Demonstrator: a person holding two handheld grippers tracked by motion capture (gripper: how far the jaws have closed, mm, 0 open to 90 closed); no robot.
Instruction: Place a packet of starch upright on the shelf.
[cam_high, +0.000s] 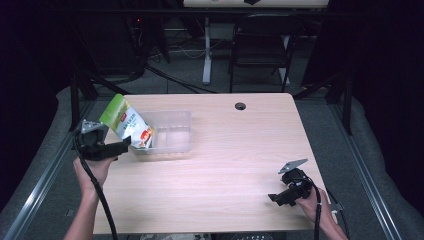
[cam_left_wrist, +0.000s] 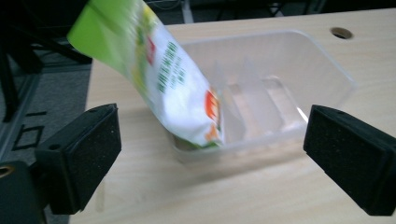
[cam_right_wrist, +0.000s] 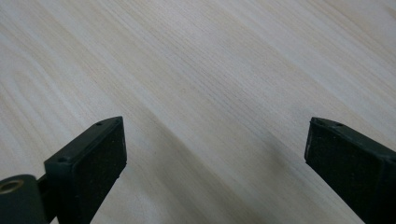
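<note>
The green-and-white snack pouch (cam_high: 126, 124) stands tilted with its lower end inside the clear plastic bin (cam_high: 172, 120) at the bin's left end, its green top leaning out over the rim toward the table edge. In the left gripper view the pouch (cam_left_wrist: 163, 79) is blurred, which suggests it has not yet settled; its bottom corner rests against the near wall of the bin (cam_left_wrist: 299, 74). The left gripper (cam_high: 125, 143) sits just beside the bin, and its jaws stand wide apart with nothing pressed between the pads; the pouch lies ahead of them, clear of both. This spread is consistent with a release: the jaws are wide enough that the gripper can back away without dragging the pouch out again. The bin has low inner dividers, and the pouch leans across the leftmost section rather than lying flat, so it may tip further.

The right gripper (cam_high: 277, 197) rests low over the wooden table (cam_high: 225, 165) at the near right, well apart from the bin. Its jaws are also spread wide over bare tabletop, holding nothing; it appears parked to keep the work area free
</note>
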